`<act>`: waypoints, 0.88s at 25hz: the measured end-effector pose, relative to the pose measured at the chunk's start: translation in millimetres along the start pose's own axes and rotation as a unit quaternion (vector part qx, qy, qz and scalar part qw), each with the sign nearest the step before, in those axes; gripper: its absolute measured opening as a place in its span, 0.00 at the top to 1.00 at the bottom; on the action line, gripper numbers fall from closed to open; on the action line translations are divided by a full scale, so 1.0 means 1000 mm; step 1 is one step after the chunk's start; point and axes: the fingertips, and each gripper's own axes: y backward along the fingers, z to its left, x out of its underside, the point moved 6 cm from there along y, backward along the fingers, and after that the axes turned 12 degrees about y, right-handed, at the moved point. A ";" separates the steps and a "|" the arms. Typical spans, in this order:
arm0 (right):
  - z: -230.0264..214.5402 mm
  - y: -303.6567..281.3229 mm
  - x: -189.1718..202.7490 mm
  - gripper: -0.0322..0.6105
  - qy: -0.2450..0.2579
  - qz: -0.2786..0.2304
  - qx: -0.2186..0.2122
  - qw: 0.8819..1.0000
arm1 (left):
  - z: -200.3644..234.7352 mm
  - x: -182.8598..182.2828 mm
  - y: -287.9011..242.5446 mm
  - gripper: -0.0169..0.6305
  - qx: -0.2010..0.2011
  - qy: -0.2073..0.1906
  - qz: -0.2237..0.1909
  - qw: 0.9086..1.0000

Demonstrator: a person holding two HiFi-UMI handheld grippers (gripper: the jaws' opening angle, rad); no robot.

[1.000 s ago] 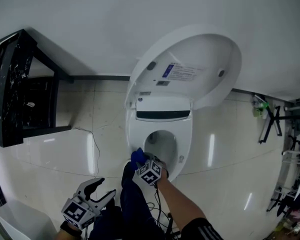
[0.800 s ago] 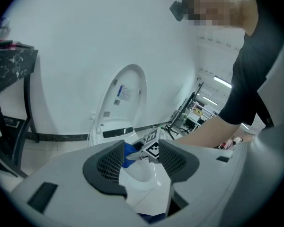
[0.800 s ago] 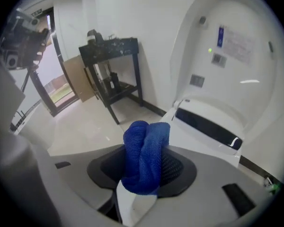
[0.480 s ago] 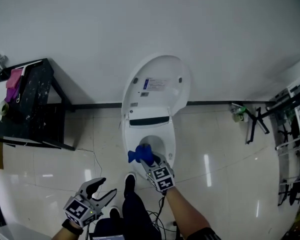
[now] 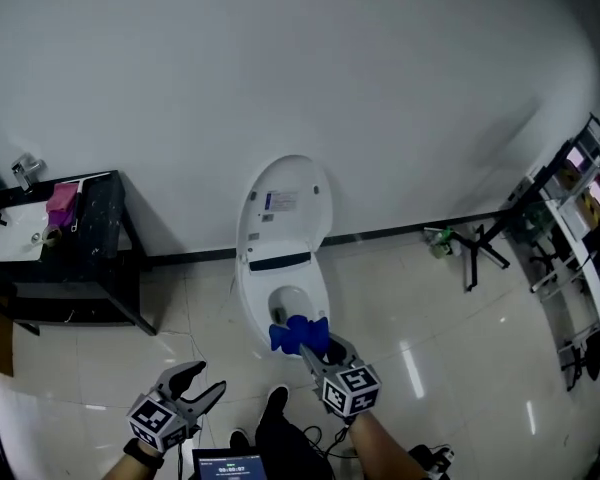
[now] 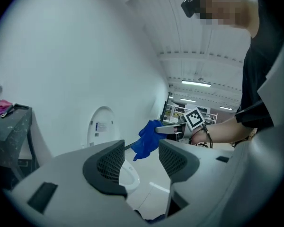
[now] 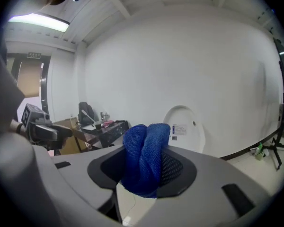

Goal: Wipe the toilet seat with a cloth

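The right gripper [image 5: 315, 350] pinches a bunched blue cloth [image 5: 298, 335] tightly between its jaws. It holds the cloth in the air above the front edge of the toilet seat [image 5: 257, 313], not touching it. The lid [image 5: 280, 203] stands up against the wall [image 5: 280, 68], which leaves the seat bare for wiping. The left gripper [image 5: 206, 380] hangs low, off to the toilet's left, jaws spread and empty. It is probably kept aside because one cloth needs only one tool. To wipe, the cloth must come down onto the rim.
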 end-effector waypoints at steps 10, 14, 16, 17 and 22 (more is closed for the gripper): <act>0.063 0.117 -0.028 0.66 -0.045 -0.044 -0.028 0.998 | -0.067 -0.003 0.022 0.61 0.012 0.012 -0.021 1.000; 0.067 0.142 -0.023 0.67 -0.045 -0.049 -0.039 0.997 | -0.083 0.005 0.016 0.61 0.016 -0.006 -0.023 1.000; 0.065 0.154 -0.021 0.67 -0.047 -0.052 -0.039 0.997 | -0.092 0.008 0.014 0.61 0.016 -0.008 -0.023 1.000; 0.063 0.159 -0.020 0.67 -0.048 -0.054 -0.039 0.997 | -0.096 0.009 0.014 0.61 0.016 -0.006 -0.023 1.000; 0.053 0.183 -0.013 0.67 -0.049 -0.058 -0.041 0.996 | -0.110 0.020 0.011 0.61 0.012 -0.017 -0.016 1.000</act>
